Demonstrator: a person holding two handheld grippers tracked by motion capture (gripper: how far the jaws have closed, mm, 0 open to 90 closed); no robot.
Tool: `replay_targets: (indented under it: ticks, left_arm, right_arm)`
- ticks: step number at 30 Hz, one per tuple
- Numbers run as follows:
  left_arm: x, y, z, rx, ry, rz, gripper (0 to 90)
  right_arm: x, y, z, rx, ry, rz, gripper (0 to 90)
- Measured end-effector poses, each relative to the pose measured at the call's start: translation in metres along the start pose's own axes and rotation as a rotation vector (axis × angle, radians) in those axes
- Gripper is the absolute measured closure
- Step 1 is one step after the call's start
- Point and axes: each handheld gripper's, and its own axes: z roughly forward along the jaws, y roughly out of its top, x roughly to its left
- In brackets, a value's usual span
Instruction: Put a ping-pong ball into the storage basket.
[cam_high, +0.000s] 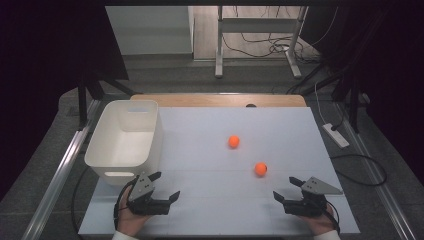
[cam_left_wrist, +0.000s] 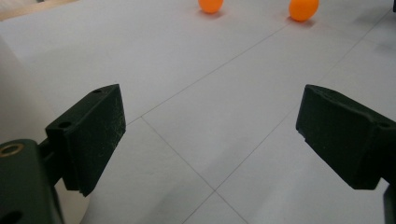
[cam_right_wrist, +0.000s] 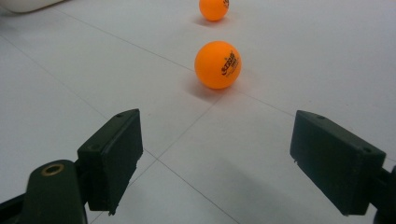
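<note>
1. Pale grey panelled tabletop (cam_high: 210, 150) under a dim room, dark curtains at both sides, metal desk legs and loose cables on the floor beyond.
2. Left gripper (cam_high: 161, 188) low at the near left edge, black jaws spread wide, nothing between them, just beside the white rectangular plastic bin (cam_high: 125, 140).
3. Right gripper (cam_high: 288, 189) low at the near right edge, jaws likewise wide apart and empty.
4. Nearer orange table-tennis ball (cam_high: 260, 169) on the tabletop, near the right gripper and straight ahead of its jaws, untouched, black print on its side.
5. Farther orange table-tennis ball (cam_high: 233, 141) near the tabletop's middle, apart from the first.
</note>
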Motion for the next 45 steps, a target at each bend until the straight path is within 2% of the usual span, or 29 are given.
replay_targets:
  ticks: [5,7,11,15,23,25,33,39,45]
  left_arm:
    - [-0.003,0.002,0.001,0.006,0.003,0.018,8.9]
    - [-0.004,0.003,0.0,0.002,0.004,0.008,8.9]
    - [-0.006,0.011,-0.002,-0.01,0.025,0.018,9.0]
    - [-0.009,0.017,-0.002,-0.012,0.013,0.005,9.1]
    - [-0.014,0.031,0.001,-0.014,0.014,0.019,9.2]
    - [-0.015,0.035,0.003,-0.008,0.015,0.009,9.3]
    - [-0.018,0.052,0.011,0.004,-0.02,0.017,9.3]
    - [-0.022,0.06,0.023,0.035,-0.039,0.031,9.3]
    - [-0.017,0.064,0.028,0.036,-0.059,0.001,9.3]
  right_arm:
    - [-0.001,0.0,0.001,0.007,0.002,-0.004,17.1]
    - [-0.001,0.0,0.001,0.006,0.008,-0.004,17.1]
    - [-0.001,0.0,0.002,0.0,0.021,0.011,17.1]
    - [-0.001,0.0,0.002,-0.004,0.029,0.002,17.0]
    - [-0.002,0.0,0.004,0.005,0.028,0.006,16.7]
    - [-0.001,0.001,0.004,0.003,0.027,0.003,16.7]
    - [-0.002,0.0,0.004,0.006,0.016,-0.002,16.7]
    - [-0.002,-0.001,0.004,0.008,0.013,-0.02,16.9]
    - [-0.002,0.001,0.005,0.008,0.003,-0.021,16.9]
